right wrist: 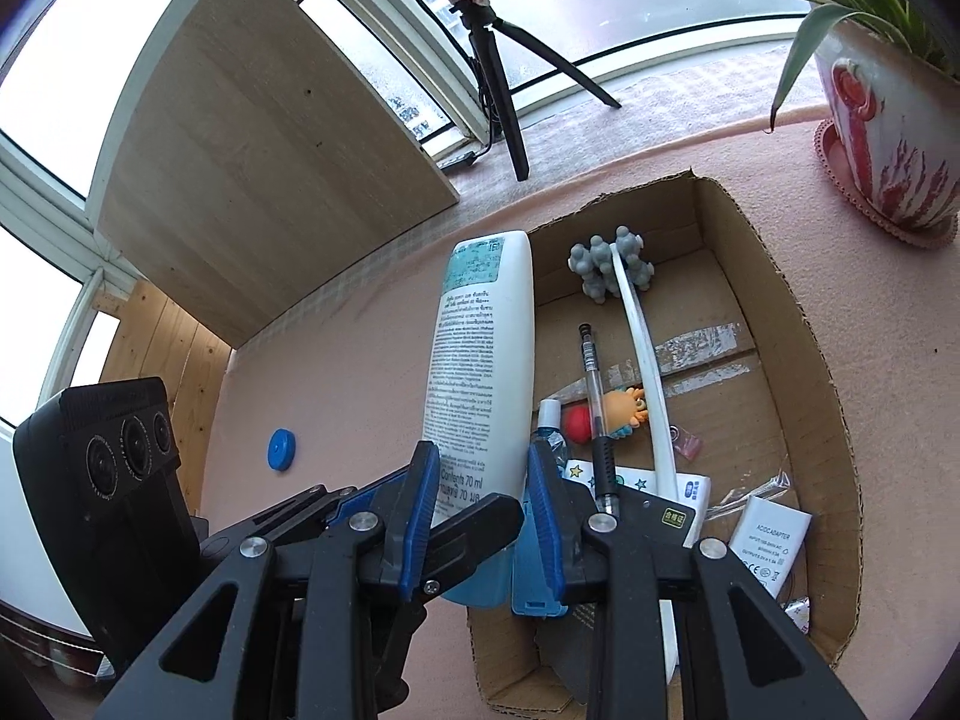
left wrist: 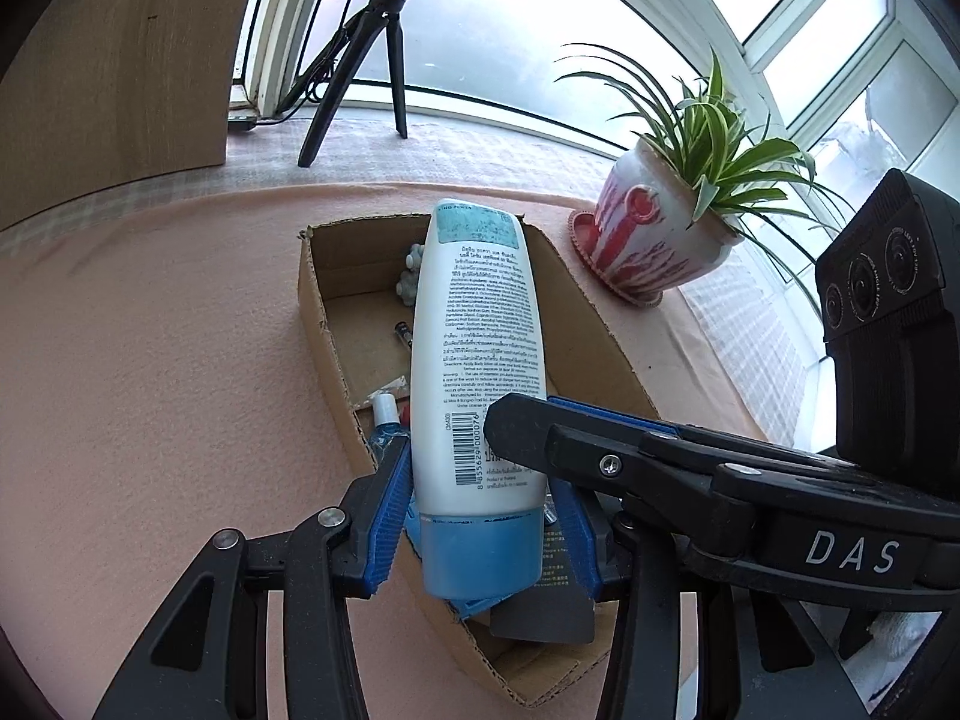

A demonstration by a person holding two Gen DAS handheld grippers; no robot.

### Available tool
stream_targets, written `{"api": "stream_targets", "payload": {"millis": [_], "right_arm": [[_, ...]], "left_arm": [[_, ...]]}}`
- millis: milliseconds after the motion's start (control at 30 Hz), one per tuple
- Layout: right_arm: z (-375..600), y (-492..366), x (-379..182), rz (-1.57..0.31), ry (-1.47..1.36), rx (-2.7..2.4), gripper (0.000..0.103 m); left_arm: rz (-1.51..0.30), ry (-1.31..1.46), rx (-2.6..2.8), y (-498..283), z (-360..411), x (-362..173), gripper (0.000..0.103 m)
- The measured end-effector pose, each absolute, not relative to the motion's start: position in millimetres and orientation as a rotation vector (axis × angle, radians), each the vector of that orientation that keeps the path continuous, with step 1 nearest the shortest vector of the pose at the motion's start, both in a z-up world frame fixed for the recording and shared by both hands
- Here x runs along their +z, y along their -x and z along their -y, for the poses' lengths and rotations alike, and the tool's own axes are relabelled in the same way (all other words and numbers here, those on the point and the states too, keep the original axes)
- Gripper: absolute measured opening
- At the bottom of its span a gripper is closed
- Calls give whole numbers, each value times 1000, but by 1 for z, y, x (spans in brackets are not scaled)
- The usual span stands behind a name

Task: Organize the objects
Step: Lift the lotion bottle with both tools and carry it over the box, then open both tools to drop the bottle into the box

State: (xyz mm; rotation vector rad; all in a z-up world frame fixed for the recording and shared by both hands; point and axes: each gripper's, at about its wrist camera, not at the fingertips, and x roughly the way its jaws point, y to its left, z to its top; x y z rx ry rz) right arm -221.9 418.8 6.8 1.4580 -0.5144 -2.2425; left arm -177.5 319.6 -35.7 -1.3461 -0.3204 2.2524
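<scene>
A white lotion tube [left wrist: 477, 354] with a blue cap is held above the cardboard box [left wrist: 312, 312]. My left gripper [left wrist: 480, 504] has both blue pads against the tube just above the cap. My right gripper [right wrist: 480, 498] is also closed on the same tube [right wrist: 486, 354] near its cap end, and its finger crosses in front in the left wrist view [left wrist: 630, 450]. The box [right wrist: 810, 360] holds a grey-headed massage stick [right wrist: 612, 264], a pen [right wrist: 594, 396], a small blue bottle [right wrist: 549, 426], a toy figure [right wrist: 624, 408] and an adapter [right wrist: 771, 546].
A potted spider plant [left wrist: 660, 228] stands right of the box on the pink cloth. A black tripod [left wrist: 372, 60] stands at the window behind. A wooden panel [right wrist: 258, 150] stands on the left. A blue cap [right wrist: 281, 449] lies on the cloth left of the box.
</scene>
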Motion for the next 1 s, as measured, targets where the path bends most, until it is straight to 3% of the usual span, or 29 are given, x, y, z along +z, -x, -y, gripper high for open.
{"api": "stream_targets", "payload": {"millis": [133, 267, 333, 400, 1000], "right_arm": [[-424, 223, 6, 507, -1456, -2252, 28], [-425, 219, 10, 438, -1422, -2329, 28], [-425, 215, 14, 384, -1397, -2395, 45], [-426, 210, 18, 361, -1373, -2436, 50], [-398, 167, 26, 343, -1324, -2438, 50]], "left_arm": [[311, 1361, 2255, 180, -324, -38, 50], [310, 1371, 2293, 180, -319, -38, 67], [317, 1367, 2301, 179, -314, -37, 67], [313, 1365, 2310, 177, -310, -36, 67], [236, 1369, 2470, 133, -239, -14, 67]]}}
